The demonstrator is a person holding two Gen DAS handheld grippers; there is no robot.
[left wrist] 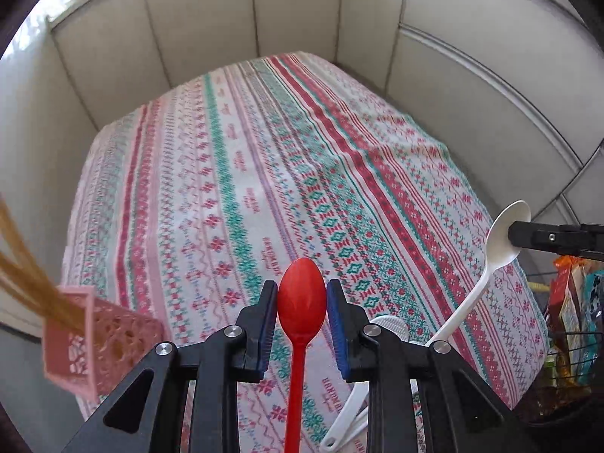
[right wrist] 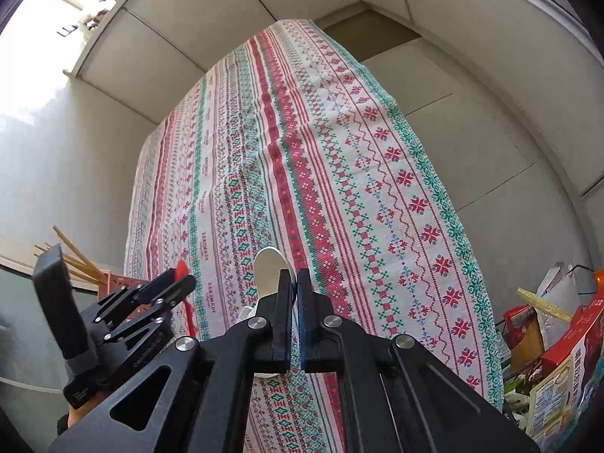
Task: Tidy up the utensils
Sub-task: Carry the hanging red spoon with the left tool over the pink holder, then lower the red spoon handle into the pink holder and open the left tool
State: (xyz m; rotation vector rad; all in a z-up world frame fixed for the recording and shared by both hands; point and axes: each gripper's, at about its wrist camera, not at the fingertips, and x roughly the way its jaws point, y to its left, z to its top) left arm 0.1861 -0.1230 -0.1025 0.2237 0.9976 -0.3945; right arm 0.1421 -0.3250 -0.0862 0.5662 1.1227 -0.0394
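Left wrist view: the left gripper (left wrist: 302,317) clamps a red spoon (left wrist: 301,302) by its bowl, above the patterned tablecloth (left wrist: 226,173). The right gripper (right wrist: 294,302), jaws closed, pinches a white spoon (left wrist: 490,260). A pink basket (left wrist: 94,339) of chopsticks (left wrist: 22,264) sits at left.

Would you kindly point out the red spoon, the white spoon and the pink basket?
red spoon (left wrist: 302,296): left wrist view, on its bowl.
white spoon (left wrist: 500,241): left wrist view, on its bowl.
pink basket (left wrist: 109,339): left wrist view, on its side wall.
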